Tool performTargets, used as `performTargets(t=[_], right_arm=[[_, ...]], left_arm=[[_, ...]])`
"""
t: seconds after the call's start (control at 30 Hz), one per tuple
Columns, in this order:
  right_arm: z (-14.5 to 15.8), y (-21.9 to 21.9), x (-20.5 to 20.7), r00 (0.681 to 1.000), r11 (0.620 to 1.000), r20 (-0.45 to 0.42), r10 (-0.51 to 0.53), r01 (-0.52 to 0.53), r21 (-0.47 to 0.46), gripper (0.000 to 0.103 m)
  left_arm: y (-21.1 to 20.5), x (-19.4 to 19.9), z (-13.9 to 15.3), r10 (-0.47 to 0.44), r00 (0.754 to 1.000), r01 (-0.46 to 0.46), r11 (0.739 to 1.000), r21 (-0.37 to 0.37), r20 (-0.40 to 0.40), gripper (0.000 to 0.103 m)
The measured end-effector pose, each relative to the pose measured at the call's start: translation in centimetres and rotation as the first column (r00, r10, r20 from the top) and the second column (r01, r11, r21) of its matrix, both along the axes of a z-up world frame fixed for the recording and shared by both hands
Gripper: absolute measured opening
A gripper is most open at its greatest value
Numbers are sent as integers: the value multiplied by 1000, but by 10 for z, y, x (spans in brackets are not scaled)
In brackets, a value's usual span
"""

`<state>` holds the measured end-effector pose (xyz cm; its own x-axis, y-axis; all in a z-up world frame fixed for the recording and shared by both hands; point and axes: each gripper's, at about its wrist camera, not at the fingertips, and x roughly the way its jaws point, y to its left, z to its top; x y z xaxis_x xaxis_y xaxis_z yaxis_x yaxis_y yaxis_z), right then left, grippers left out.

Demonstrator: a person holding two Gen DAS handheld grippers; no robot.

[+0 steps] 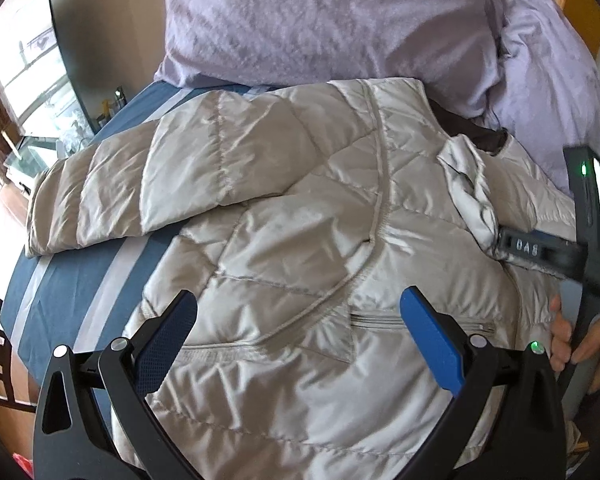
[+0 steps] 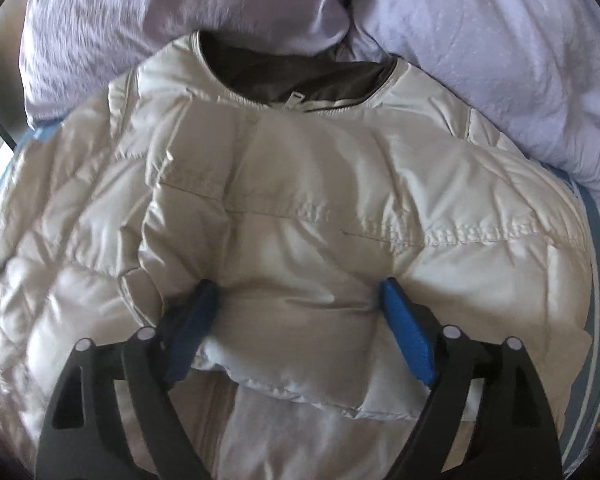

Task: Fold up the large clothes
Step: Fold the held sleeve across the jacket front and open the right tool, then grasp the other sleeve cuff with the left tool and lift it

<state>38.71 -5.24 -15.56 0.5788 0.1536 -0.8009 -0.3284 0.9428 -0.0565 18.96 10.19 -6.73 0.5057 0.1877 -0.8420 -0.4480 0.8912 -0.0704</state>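
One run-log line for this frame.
stage: sleeve folding | jacket: flat on bed | left gripper: open, empty | right gripper: open astride folded sleeve

Jacket [image 1: 300,240] on bed [image 1: 60,300], before pillows [image 1: 320,20]

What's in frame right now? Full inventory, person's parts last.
puffer jacket: 1, cream-beige quilted, spread front-up on the bed, dark lining at the collar
jacket sleeves: 2, cream-beige; one stretched out sideways, the other folded across the chest
bedsheet: 1, blue with pale stripes, under the jacket
pillows: 2, lilac, at the far end of the bed behind the collar
window: 1, bright, far left
left hand-held gripper: 1, black with blue pads, open above the jacket's lower front, touching nothing
right hand-held gripper: 1, black with blue pads, open, folded sleeve's cuff end between the pads
hand: 1, on the right gripper's handle, right edge
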Motion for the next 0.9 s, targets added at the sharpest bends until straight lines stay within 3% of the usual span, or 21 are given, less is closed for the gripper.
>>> performTargets(t=[0.2, 0.33, 0.43, 0.6, 0.8, 0.9], right_arm=[[1, -2, 3, 1000, 1000, -24, 4, -4, -4, 87], [3, -2, 4, 999, 1000, -33, 11, -11, -5, 87], [3, -3, 1, 999, 1000, -40, 19, -20, -7, 87], [6, -3, -7, 998, 999, -45, 35, -36, -14, 87], [8, -7, -13, 998, 999, -49, 48, -48, -10, 87], [9, -7, -24, 997, 998, -44, 57, -58, -18, 87]], left_arm=[[64, -11, -7, 129, 992, -128, 990, -62, 4, 102], [126, -23, -13, 254, 967, -255, 965, -60, -18, 101], [173, -34, -17, 337, 941, -338, 940, -46, -31, 99], [243, -49, -28, 481, 875, -481, 876, 5, -62, 99], [287, -62, -50, 568, 815, -569, 822, 33, -113, 92], [295, -70, -57, 583, 806, -587, 809, -14, -101, 88]])
